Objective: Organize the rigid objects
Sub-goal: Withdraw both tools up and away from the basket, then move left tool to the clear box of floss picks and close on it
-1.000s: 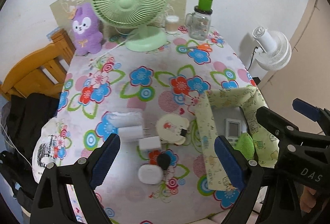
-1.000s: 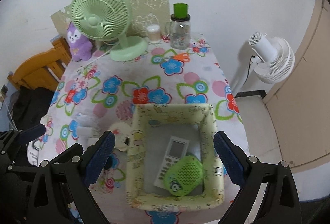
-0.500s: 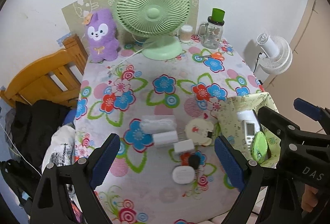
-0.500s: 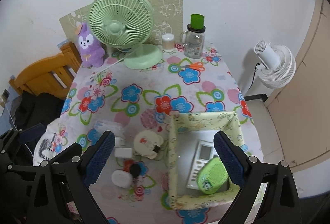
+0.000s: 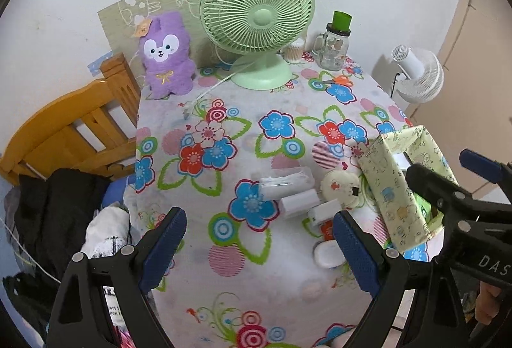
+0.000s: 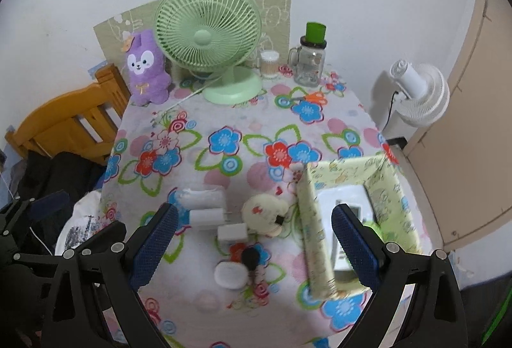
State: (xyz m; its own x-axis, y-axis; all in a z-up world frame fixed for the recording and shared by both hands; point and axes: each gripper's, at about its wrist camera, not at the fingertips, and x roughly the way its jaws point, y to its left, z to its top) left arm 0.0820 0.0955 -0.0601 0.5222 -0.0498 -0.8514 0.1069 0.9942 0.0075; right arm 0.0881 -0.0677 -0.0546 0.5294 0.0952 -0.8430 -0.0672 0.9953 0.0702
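Left gripper [image 5: 259, 247] and right gripper [image 6: 254, 244], jaws apart and empty, above a flowered table [image 6: 224, 111]; small white items beside a fabric box [image 6: 388, 184].

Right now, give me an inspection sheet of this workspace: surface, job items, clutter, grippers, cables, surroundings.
Surface: table under a floral cloth.
Job's things: fabric bin at the table's right edge holds a remote; white chargers, round cream case, white oval case and small black item lie loose left of it.
Clutter: green fan, purple plush, glass jar, cotton swab tub, scissors at the back.
Grippers: left gripper and right gripper open, empty.
Cables: white fan cord across the cloth.
Surroundings: wooden chair, white floor fan, dark clothing.
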